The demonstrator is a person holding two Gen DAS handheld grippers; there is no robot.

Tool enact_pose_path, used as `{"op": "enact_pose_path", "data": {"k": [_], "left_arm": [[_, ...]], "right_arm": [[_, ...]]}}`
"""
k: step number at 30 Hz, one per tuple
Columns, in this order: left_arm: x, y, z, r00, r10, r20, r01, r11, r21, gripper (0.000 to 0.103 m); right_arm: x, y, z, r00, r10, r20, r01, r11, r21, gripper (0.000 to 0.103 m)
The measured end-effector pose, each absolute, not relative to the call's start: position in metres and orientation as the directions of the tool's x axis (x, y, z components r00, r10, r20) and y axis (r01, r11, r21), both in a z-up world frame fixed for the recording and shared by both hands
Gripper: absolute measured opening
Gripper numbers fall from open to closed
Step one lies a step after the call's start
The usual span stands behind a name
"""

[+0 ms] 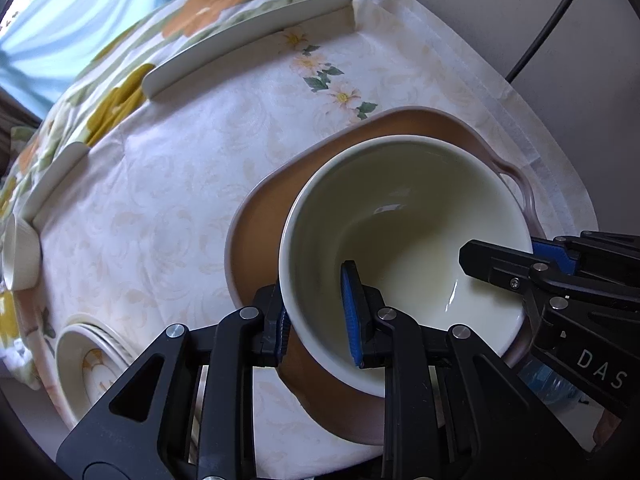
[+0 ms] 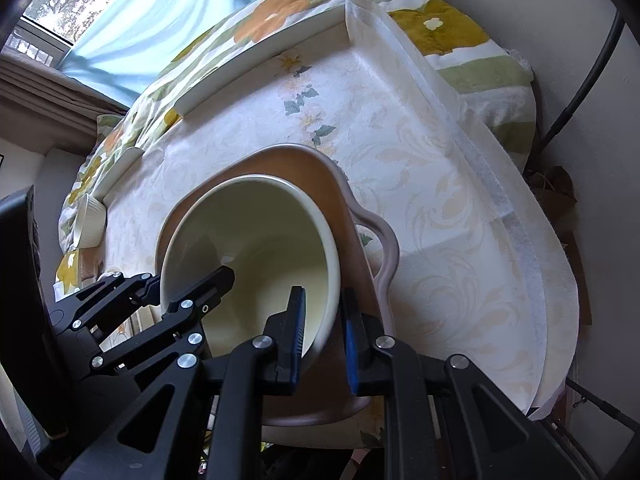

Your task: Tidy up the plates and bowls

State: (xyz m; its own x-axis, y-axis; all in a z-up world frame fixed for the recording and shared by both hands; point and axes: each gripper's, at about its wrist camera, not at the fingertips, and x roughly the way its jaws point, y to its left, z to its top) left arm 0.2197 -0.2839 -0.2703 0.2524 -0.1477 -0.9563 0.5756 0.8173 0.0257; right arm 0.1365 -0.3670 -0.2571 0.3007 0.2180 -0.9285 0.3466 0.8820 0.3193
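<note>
A cream bowl (image 1: pixel 404 216) sits inside a wide brown dish (image 1: pixel 260 220) with a looped handle. My left gripper (image 1: pixel 316 312) straddles the bowl's near-left rim, one finger inside and one outside, closed on the rim. My right gripper (image 2: pixel 322 336) straddles the opposite rim of the same bowl (image 2: pixel 256 232) in the same way, over the brown dish (image 2: pixel 344 216). Each gripper shows in the other's view, the right one (image 1: pixel 516 268) and the left one (image 2: pixel 180 292). The bowl is tilted.
A floral cloth (image 1: pixel 192 184) covers the table. A white plate (image 1: pixel 248 44) lies at the far side, another plate (image 1: pixel 56 184) at the left, a small white ramekin (image 1: pixel 20 256) beside it, and stacked patterned plates (image 1: pixel 92 364) at the near left.
</note>
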Motion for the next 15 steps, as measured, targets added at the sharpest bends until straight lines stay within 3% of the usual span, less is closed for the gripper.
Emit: {"op": "enact_pose_path", "data": {"k": [15], "left_arm": [[0.215, -0.285, -0.253, 0.307, -0.149, -0.94, 0.588, 0.806, 0.064, 0.019]], "right_arm": [[0.129, -0.367, -0.239, 0.308, 0.18, -0.934, 0.363, 0.886, 0.29, 0.016]]}}
